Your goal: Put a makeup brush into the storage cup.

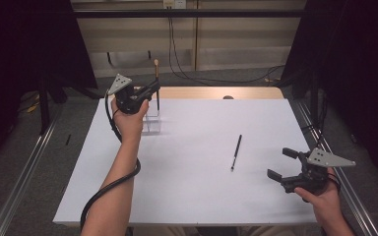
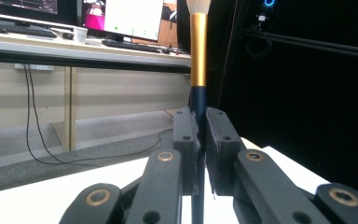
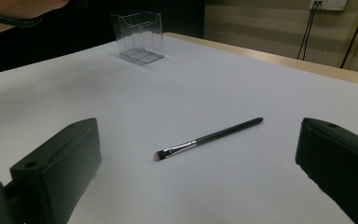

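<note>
Your right gripper rested near the table's front edge, jaws wide and empty, facing the small flat brush. Farther back, your left gripper clamped the gold-banded brush upright above the clear holder.

Gold-banded navy brush, black thin brush, clear box, white table.
</note>
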Tool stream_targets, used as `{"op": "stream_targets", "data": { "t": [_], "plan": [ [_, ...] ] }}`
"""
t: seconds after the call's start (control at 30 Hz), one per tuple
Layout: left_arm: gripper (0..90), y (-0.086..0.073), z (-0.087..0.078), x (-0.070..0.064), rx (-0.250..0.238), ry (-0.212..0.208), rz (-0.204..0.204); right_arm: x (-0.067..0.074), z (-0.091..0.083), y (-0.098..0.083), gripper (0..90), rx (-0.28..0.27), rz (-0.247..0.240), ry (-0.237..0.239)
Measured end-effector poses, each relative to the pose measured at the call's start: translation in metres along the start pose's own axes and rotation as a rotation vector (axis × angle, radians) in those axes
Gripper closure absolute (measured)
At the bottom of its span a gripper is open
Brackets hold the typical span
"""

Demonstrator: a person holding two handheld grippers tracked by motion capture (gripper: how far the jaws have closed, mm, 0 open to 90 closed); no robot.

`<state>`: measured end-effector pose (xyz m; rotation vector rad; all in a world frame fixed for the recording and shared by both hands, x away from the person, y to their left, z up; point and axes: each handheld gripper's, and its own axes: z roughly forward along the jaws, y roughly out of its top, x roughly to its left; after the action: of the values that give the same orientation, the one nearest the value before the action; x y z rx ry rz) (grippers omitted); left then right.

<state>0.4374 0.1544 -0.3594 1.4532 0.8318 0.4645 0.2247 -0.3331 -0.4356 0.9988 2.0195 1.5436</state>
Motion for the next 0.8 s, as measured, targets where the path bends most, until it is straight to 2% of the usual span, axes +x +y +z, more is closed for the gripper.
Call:
{"op": "stream_targets", "data": {
  "t": [0.7, 0.8],
  "plan": [
    [83.7, -0.0011, 0.0086, 0.0062, -0.003, 0.035, 0.008, 0.0000, 0.0003, -0.0006, 0.0, 0.001, 0.000, 0.002],
    [83.7, -0.0023, 0.0095, 0.0077, -0.007, 0.041, -0.002, -0.0002, 0.0003, -0.0009, 0.0, 0.002, 0.002, 0.003]
  ]
}}
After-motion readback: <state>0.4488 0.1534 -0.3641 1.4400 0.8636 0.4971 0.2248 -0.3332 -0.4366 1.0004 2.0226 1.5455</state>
